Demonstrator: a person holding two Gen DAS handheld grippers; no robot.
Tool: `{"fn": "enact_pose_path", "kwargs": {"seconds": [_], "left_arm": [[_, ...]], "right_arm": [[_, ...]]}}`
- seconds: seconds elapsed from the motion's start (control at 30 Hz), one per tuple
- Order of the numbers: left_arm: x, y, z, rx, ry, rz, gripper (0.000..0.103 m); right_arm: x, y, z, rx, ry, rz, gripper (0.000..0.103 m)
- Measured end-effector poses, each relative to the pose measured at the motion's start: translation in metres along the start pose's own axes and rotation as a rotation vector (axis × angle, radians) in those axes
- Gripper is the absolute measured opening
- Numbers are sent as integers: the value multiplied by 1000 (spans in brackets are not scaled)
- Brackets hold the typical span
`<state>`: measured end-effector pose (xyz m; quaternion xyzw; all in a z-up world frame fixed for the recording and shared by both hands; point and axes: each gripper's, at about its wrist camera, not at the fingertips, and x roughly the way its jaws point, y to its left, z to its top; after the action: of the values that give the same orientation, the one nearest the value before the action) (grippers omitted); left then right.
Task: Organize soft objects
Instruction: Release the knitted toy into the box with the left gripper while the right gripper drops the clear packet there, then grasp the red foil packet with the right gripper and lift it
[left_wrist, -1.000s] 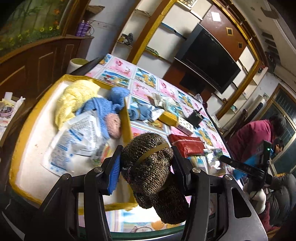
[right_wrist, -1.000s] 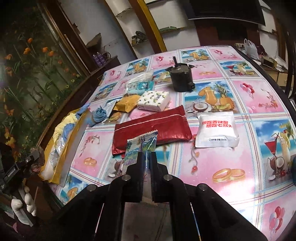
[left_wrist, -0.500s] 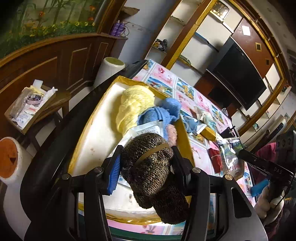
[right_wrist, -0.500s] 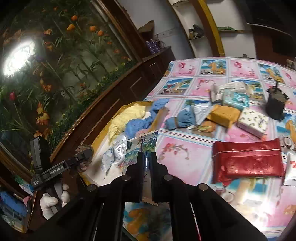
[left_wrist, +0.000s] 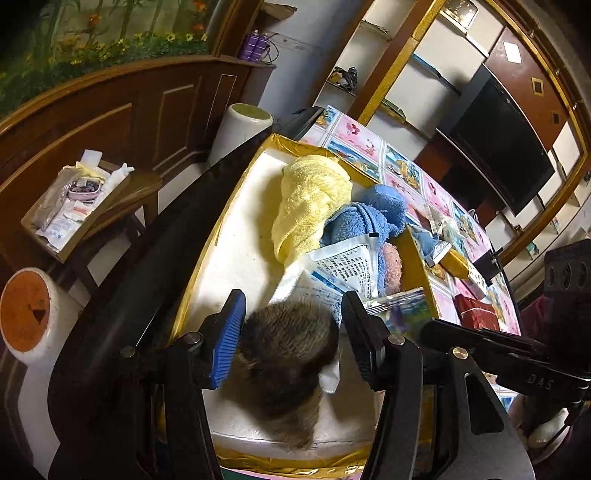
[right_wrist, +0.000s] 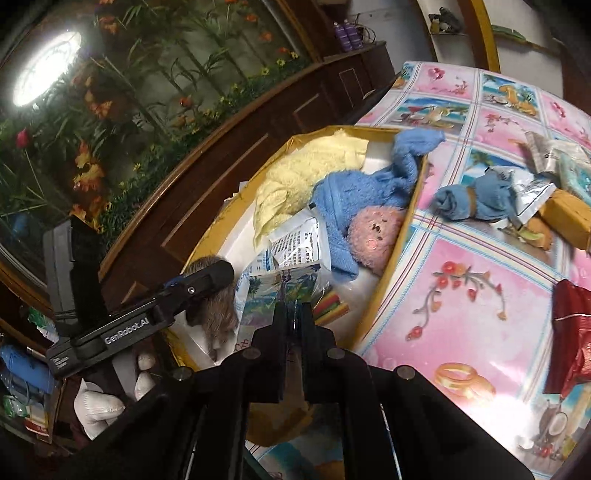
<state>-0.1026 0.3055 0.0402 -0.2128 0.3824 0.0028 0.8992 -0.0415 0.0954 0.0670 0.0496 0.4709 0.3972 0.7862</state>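
Left gripper (left_wrist: 291, 325) spread wide, brown knitted toy (left_wrist: 286, 354) loose between fingers, lying in gold-rimmed tray (left_wrist: 236, 192). Right gripper (right_wrist: 291, 314) pinching printed packet (right_wrist: 277, 291) over same tray. Beyond: yellow towel (left_wrist: 310, 199), blue towel (right_wrist: 365, 188).

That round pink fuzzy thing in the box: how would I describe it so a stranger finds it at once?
Start at the gold-edged box on the table's side, full of soft things. Against its wall nearest the pink tablecloth, below the blue towel, lies the pink plush ball. It alone is round and pink, with tiny dark eyes and a rosy spot; the things beside it are cloths and printed packets.
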Motion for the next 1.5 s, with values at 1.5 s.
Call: {"fn": "enact_pose_path", "kwargs": {"seconds": [1.5], "left_arm": [[-4,-194,-34,355,98,-236,58]], "right_arm": [[-168,-219,-30,330,-305,-350,29]]}}
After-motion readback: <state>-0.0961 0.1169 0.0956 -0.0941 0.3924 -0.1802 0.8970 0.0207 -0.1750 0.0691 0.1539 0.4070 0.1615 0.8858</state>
